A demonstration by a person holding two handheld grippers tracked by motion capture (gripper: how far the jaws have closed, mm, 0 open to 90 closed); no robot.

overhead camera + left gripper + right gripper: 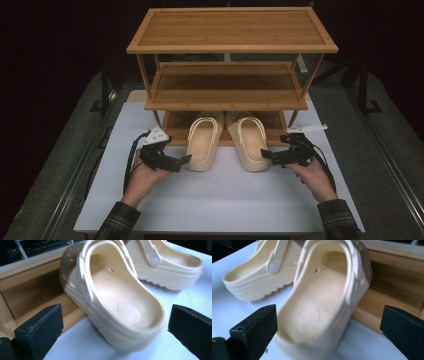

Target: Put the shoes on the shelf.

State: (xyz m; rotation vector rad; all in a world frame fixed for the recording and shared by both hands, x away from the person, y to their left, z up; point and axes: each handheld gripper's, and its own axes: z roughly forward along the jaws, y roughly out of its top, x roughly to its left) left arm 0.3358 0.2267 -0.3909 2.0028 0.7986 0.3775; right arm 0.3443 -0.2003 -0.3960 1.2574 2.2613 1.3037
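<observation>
Clogs lie side by side on the white tabletop in the high view, toes tucked onto the bottom shelf of the wooden rack, heels toward the person. The left gripper sits just beside the left clog, the right gripper just beside the right clog.

Left gripper view: jaws spread wide, empty, that clog's heel between and just ahead of them.

Right gripper view: likewise parted jaws flank the other heel.
</observation>
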